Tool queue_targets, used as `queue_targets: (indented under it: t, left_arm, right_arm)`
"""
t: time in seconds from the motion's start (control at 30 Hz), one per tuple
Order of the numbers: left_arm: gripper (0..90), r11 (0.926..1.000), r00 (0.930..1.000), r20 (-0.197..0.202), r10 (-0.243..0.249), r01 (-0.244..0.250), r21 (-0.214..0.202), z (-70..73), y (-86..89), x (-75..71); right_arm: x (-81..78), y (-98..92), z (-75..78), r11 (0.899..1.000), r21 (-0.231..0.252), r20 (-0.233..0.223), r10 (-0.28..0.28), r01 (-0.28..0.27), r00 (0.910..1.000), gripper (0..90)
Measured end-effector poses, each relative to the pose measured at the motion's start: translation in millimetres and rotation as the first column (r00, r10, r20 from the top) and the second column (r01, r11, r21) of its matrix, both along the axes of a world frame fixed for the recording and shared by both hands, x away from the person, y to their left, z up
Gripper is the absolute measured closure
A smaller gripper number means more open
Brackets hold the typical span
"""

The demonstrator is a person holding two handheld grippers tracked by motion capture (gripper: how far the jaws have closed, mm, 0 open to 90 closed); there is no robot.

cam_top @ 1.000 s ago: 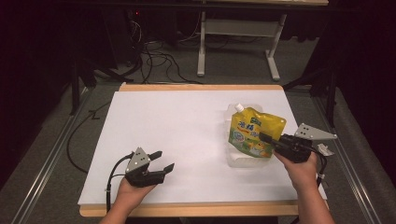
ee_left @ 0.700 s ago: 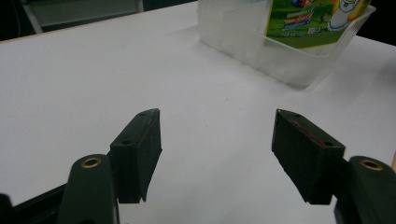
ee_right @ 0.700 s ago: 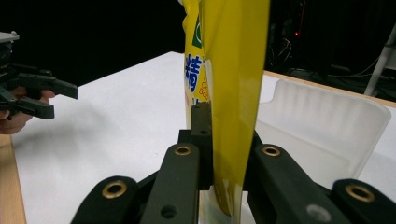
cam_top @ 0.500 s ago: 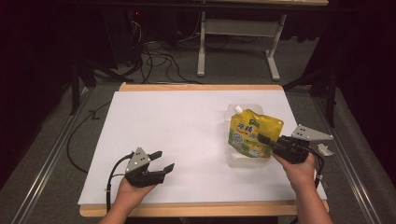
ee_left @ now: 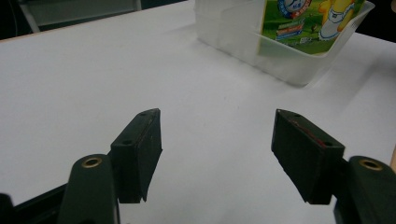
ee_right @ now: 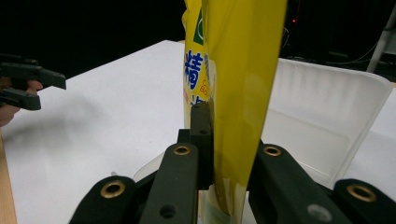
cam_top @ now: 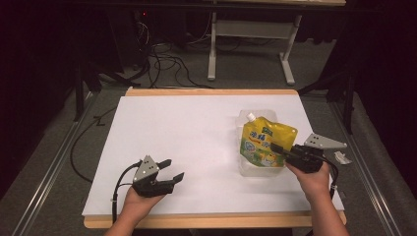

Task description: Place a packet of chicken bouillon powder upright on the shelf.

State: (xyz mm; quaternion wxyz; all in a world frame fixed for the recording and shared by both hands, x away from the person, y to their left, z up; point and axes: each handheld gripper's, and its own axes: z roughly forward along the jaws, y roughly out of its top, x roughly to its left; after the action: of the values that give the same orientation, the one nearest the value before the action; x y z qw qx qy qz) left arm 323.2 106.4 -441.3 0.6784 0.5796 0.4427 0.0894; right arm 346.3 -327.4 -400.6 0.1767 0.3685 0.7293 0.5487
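A yellow spouted pouch point(cam_top: 263, 140) with green and blue print stands in a clear plastic container point(cam_top: 259, 172) on the right half of the white table. My right gripper point(cam_top: 276, 147) reaches in from the right and is shut on the pouch's side edge. In the right gripper view the yellow film point(ee_right: 238, 70) is pinched between the black jaws, with the container's wall point(ee_right: 327, 116) behind. My left gripper point(cam_top: 172, 169) rests open near the front left, nothing between its pads point(ee_left: 140, 149). In the left gripper view the container point(ee_left: 289, 65) and the pouch point(ee_left: 308, 18) sit ahead.
The white sheet point(cam_top: 196, 128) covers a wooden-edged table. A small white scrap point(cam_top: 342, 158) lies near the right edge by my right hand. Cables and a metal table frame point(cam_top: 246, 29) sit on the dark floor beyond the far edge.
The right gripper has edged slightly left while still pinching the pouch. The left gripper has stayed where it was.
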Motion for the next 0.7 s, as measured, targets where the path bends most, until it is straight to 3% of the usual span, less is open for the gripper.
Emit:
queue_targets:
  t: [0.53, 0.7]
  left_arm:
    - [33.7, 1.0000, 1.0000, 0.006, -0.004, 0.004, -0.004, 1.8, 1.6, -1.5]
    - [33.8, 1.0000, 1.0000, 0.004, -0.002, 0.002, -0.004, 1.6, 1.1, -1.0]
  right_arm:
    - [-7.2, -0.9, -5.3, 1.000, -0.020, -0.002, -0.024, 0.023, 0.9997, 81.4]
    - [-6.9, -1.3, -5.3, 0.999, -0.036, -0.007, -0.040, 0.039, 0.9992, 75.0]
